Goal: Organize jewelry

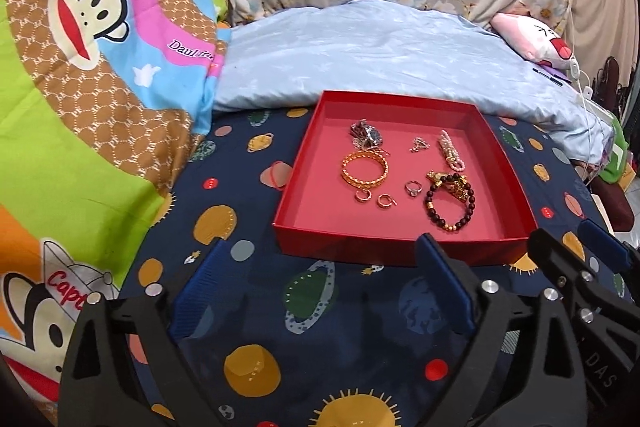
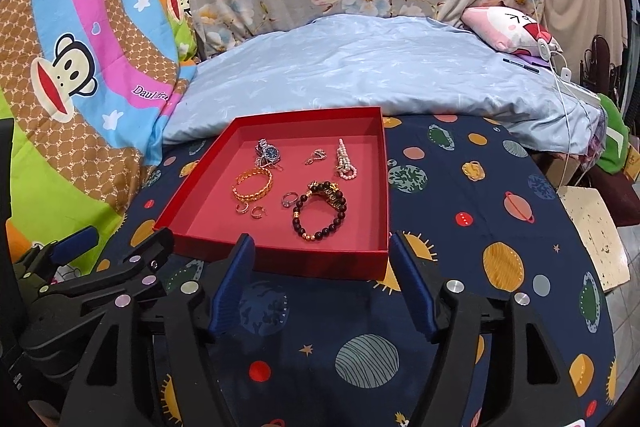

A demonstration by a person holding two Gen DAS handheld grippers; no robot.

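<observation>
Bedding all around, and a planet-print sheet [image 2: 460, 211] spread on the bed under my fingers. Left gripper [image 1: 320, 287] has its fingers wide apart, empty; right gripper [image 2: 324, 287] likewise, nothing held. Just ahead of both sits the red tray [image 1: 304, 203] with the jewelry loose inside: gold bangle [image 1: 365, 166], beaded bracelet [image 1: 452, 205], a ring [image 1: 413, 187], watch [image 1: 366, 138] at the far side. I judge sorting hasn't begun; next I need a low reach over the near wall and a fine pinch.

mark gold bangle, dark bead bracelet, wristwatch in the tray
gold bangle [image 1: 364, 167], left wrist view, near band.
dark bead bracelet [image 2: 320, 217], right wrist view, bead loop's left side.
wristwatch [image 2: 272, 152], right wrist view, blue dial.
</observation>
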